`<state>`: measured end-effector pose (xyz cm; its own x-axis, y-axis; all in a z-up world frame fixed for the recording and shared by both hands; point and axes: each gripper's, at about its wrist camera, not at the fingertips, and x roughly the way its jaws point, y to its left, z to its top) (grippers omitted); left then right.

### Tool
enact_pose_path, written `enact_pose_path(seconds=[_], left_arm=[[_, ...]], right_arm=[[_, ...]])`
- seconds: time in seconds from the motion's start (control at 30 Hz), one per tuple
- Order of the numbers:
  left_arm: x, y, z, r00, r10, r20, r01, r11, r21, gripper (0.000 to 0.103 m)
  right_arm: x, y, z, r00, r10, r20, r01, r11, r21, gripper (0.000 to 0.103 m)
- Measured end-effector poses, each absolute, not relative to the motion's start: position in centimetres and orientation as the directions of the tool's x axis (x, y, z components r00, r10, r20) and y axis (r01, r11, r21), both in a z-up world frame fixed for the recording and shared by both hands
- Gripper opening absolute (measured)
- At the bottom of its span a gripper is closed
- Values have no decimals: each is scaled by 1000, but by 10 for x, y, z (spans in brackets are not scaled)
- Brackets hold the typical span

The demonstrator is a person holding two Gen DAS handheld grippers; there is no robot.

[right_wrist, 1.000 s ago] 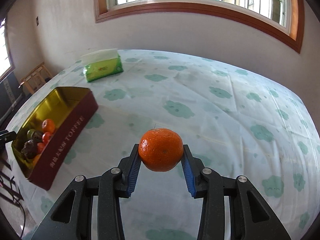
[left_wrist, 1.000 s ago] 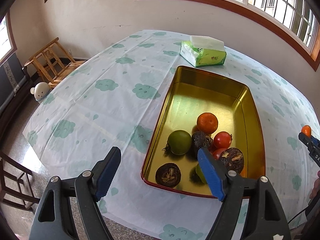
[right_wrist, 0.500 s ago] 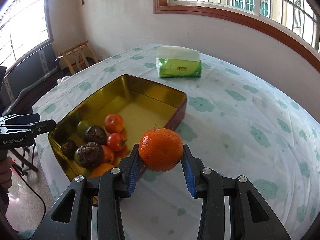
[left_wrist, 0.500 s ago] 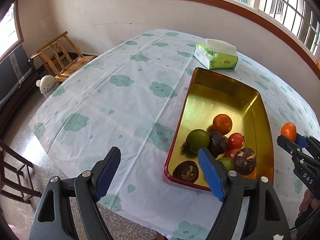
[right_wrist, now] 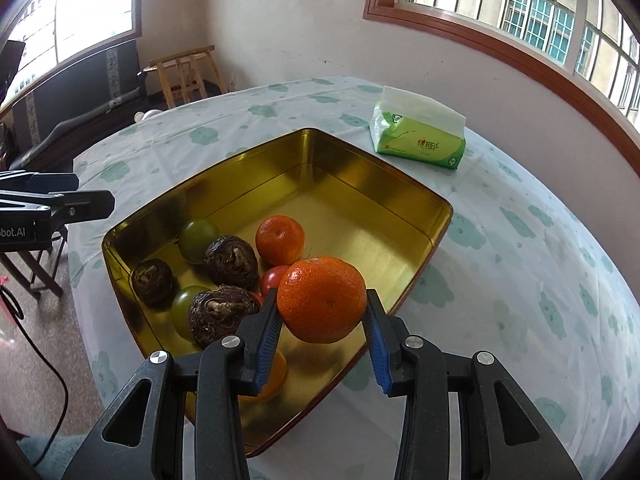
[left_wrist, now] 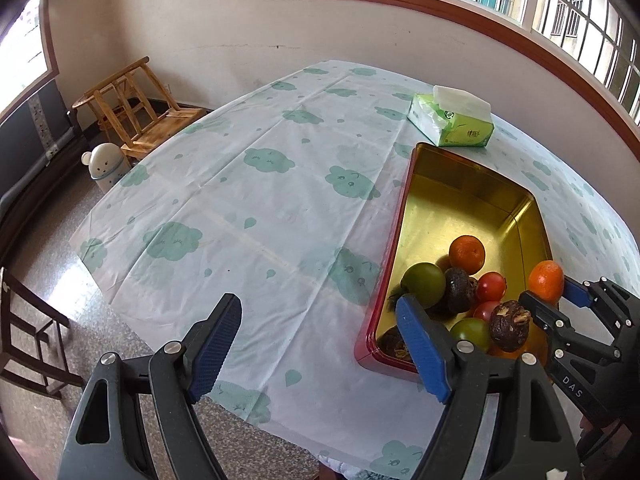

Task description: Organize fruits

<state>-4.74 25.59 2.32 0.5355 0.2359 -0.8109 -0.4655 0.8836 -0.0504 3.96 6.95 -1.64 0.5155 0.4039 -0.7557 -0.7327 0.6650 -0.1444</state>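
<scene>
**Orange over the tin**

The right gripper (right_wrist: pixel 322 322) has its blue pads clamped on either side of an orange (right_wrist: pixel 322 299), and that orange hangs above the near end of the gold tin (right_wrist: pixel 360 168), over the pile of fruit. From the left wrist view, the same orange (left_wrist: pixel 545 281) shows at the tin's right rim (left_wrist: pixel 538 216), pinched at the tip of the right gripper (left_wrist: pixel 554 298).

Inside the tin, at its near end, a second orange (right_wrist: pixel 280 239) sits just behind a red tomato (right_wrist: pixel 273 278). Three dark wrinkled fruits (right_wrist: pixel 231 260) crowd beside them, with a green fruit (right_wrist: pixel 198 237) towards the tin's left wall and another green one (right_wrist: pixel 185 305) nearer the front. One more orange fruit (right_wrist: pixel 276 374) peeks out under the right gripper's left finger. The far half of the tin is bare gold.

The left gripper (left_wrist: pixel 320 344) stands wide open with nothing between its pads, hovering to the left of the tin above the tablecloth (left_wrist: pixel 240 208). A green tissue pack (right_wrist: pixel 418 138) lies just beyond the tin's far end. Left of the tin, off the table, stands a wooden chair (left_wrist: pixel 136 104).
</scene>
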Motion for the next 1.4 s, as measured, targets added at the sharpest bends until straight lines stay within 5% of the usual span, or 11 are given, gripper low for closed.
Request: enact_pose_path(seconds=[0.47, 0.87, 1.17, 1.4], left_arm=[[-47, 252, 23, 531, 238, -813, -450, 893, -33, 77], [-44, 228, 22, 527, 221, -821, -399, 917, -9, 77], [-46, 218, 22, 525, 217, -823, -385, 923, -2, 77], [-46, 213, 23, 523, 219, -824, -382, 924, 4, 77]], right_arm=[[42, 85, -27, 393, 482, -783, -728, 683, 54, 41], [37, 82, -28, 402, 472, -785, -707, 705, 61, 45], [30, 74, -16, 443, 466, -766, -691, 722, 39, 59], [15, 61, -4, 507, 435, -744, -662, 749, -14, 86]])
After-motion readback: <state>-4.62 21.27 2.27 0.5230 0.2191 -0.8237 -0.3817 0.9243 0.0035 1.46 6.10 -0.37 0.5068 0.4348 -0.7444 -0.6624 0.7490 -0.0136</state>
